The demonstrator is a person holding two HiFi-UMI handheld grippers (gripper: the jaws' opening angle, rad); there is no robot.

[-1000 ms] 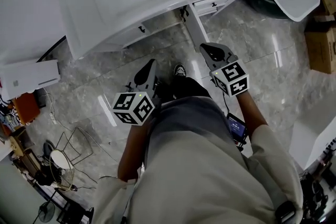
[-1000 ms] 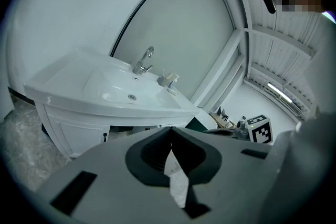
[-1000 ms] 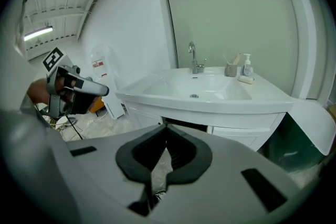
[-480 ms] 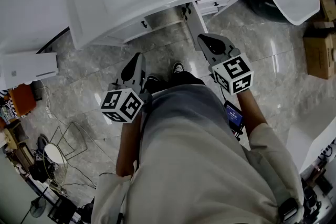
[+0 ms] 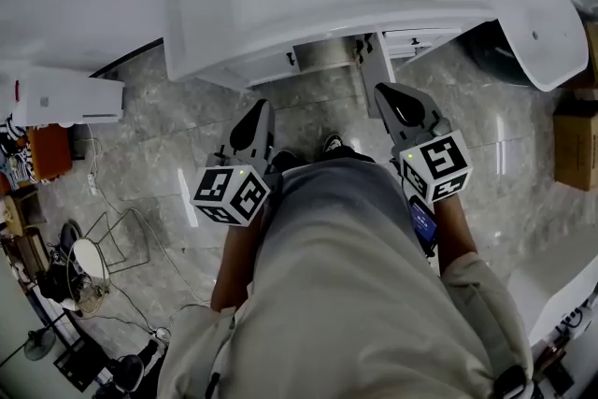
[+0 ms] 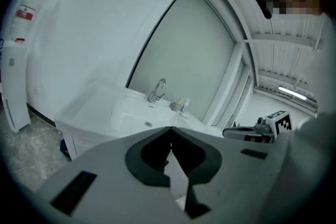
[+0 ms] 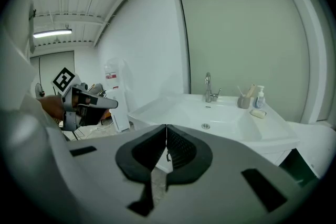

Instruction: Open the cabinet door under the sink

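Grey marble floor (image 5: 168,154) fills the centre of the head view. A white sink (image 5: 215,33) spans the top of the frame.

1. Task item. The cabinet (image 5: 322,54) sits directly under the sink, at top centre. Small dark handles show on its front. The cabinet door (image 5: 377,75) appears as a narrow white panel that juts from the cabinet front toward me, edge-on, just right of centre.
2. Left hand-held gripper (image 5: 265,107). It is at centre left of the frame, over bare floor, apart from the cabinet. In the left gripper view its jaws (image 6: 170,131) are pressed together with nothing between them.
3. Right hand-held gripper (image 5: 381,90). It is at centre right, with its tip near the outer end of the door panel. I cannot tell whether they touch. In the right gripper view its jaws (image 7: 166,128) are pressed together and empty.
4. Surroundings. A tap (image 7: 208,86), a cup (image 7: 243,102) and a soap bottle (image 7: 260,97) stand at the back of the sink. A wire stand (image 5: 126,248) sits at lower left.
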